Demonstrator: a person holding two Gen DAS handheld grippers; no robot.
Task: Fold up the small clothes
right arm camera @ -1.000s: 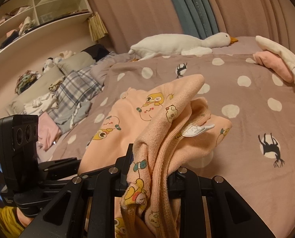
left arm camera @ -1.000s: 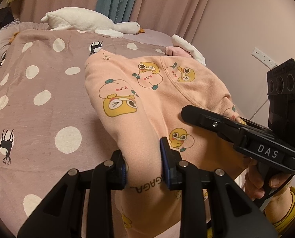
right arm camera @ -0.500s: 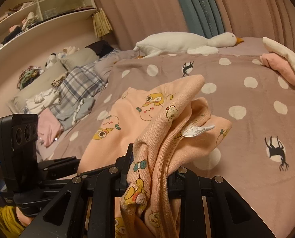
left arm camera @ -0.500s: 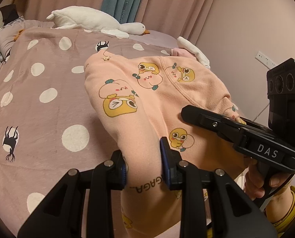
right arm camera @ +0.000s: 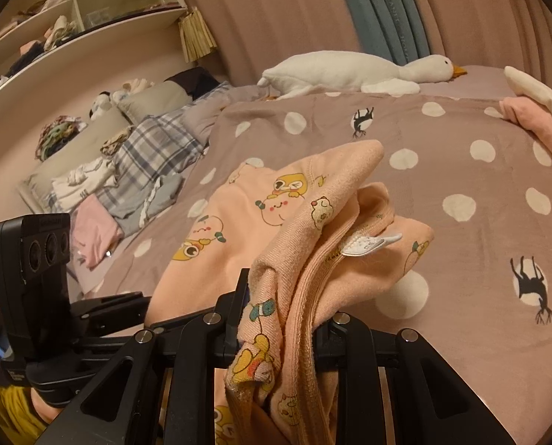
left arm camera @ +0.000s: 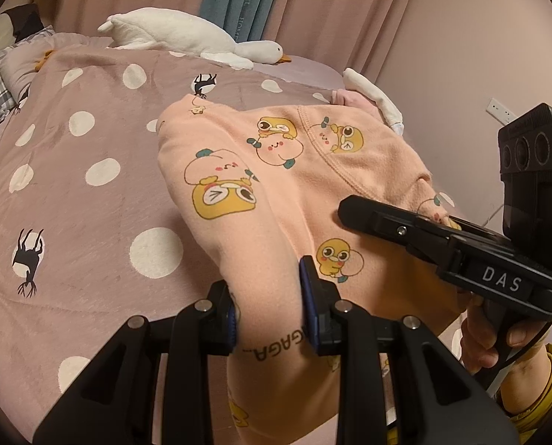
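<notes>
Both the left gripper (left arm camera: 270,306) and right gripper (right arm camera: 281,320) are clamped on bunched folds of the soft, fleecy peach garment (left arm camera: 313,185), draped toward twelve o'clock over the velvety polka-dot blanket (left arm camera: 90,193).

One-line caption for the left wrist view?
Left gripper pinches a peach garment over a dotted blanket; right gripper alongside.

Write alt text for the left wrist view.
The left claw is clamped on a peach cartoon-print garment that drapes onto a pink polka-dot bedspread. The right claw reaches in from the right, and a white plush goose lies at the far edge.
</notes>
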